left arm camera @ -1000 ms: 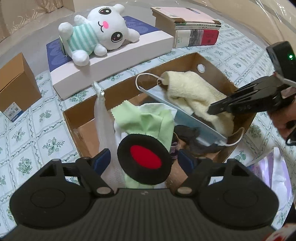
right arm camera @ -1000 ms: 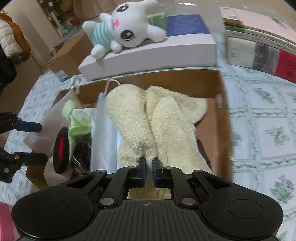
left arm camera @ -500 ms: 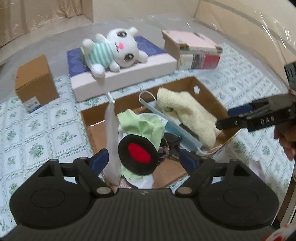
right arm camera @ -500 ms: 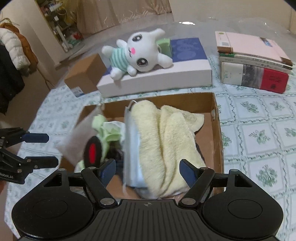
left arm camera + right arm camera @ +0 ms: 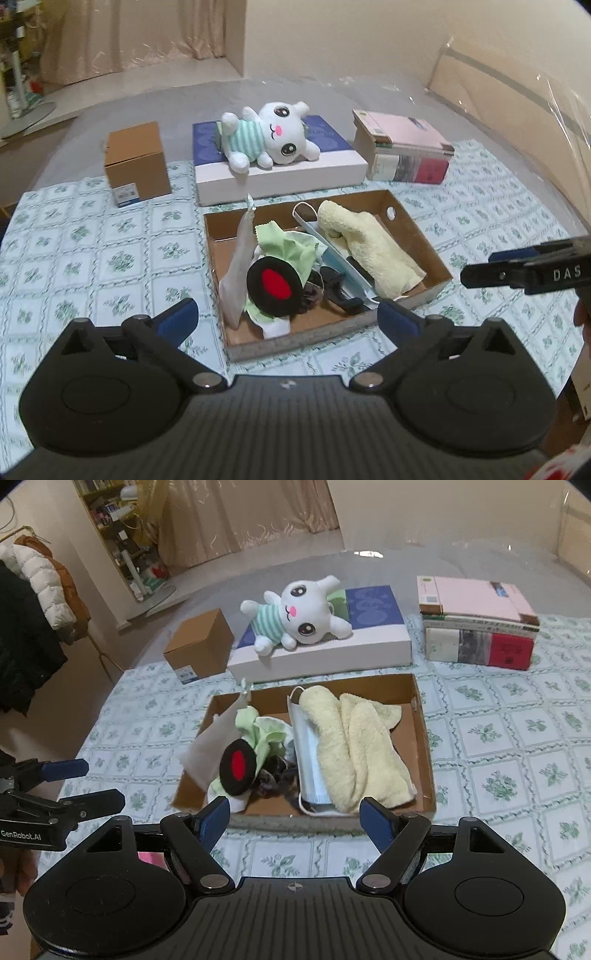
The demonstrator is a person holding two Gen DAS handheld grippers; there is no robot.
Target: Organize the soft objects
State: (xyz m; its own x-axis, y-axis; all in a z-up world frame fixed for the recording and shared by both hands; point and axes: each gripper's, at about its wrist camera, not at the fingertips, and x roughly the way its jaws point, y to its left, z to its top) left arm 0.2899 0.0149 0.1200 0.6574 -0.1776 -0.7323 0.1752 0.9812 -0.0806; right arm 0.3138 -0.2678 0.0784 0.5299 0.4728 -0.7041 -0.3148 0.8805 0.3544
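An open cardboard box (image 5: 417, 229) (image 5: 421, 746) on the patterned cloth holds a yellow towel (image 5: 373, 247) (image 5: 354, 746), a blue face mask (image 5: 308, 753), a green cloth (image 5: 284, 243), a black and red round pad (image 5: 273, 282) (image 5: 238, 766) and a white bag (image 5: 236, 269). A white plush bunny (image 5: 269, 136) (image 5: 299, 618) lies on a white flat box (image 5: 288, 173) behind. My left gripper (image 5: 286, 319) is open and empty, in front of the box. My right gripper (image 5: 295, 816) is open and empty, in front of the box's near edge.
A small brown carton (image 5: 135, 162) stands at the back left. A stack of books (image 5: 406, 151) (image 5: 480, 624) sits at the back right. The right gripper's fingers (image 5: 517, 269) show at the right of the left wrist view.
Both grippers have pulled back and up from the box. The right gripper, shut on the towel a second ago, has opened and let it go in the box.
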